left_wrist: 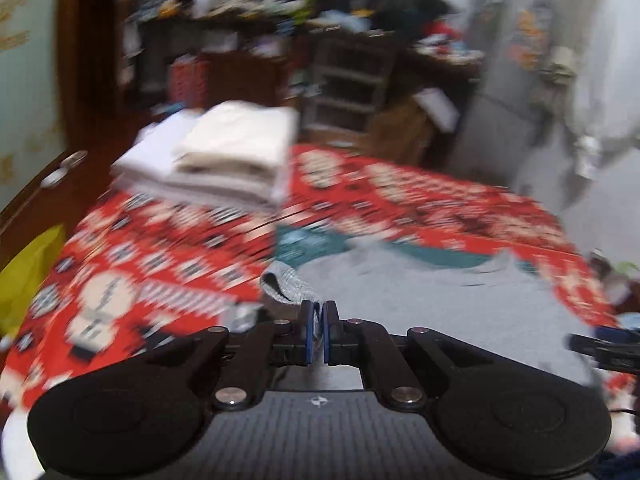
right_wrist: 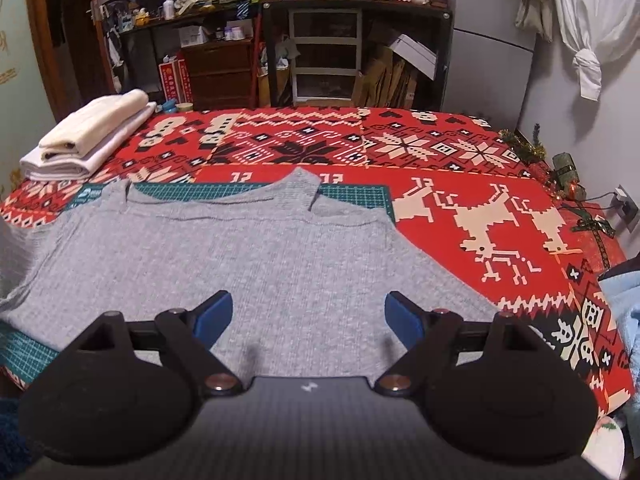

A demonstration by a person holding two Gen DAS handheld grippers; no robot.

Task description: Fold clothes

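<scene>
Covering the tabletop [right_wrist: 460, 152] is a red patterned cloth, on which the grey garment [right_wrist: 240, 264] is spread flat over a green mat [right_wrist: 352, 194], presumably for folding. A finished stack [right_wrist: 86, 136] is kept at the far left corner. The left gripper [left_wrist: 319, 330] jaws are clamped on a garment edge; the right gripper [right_wrist: 308, 318] jaws are spread wide, empty, above the cloth.
</scene>
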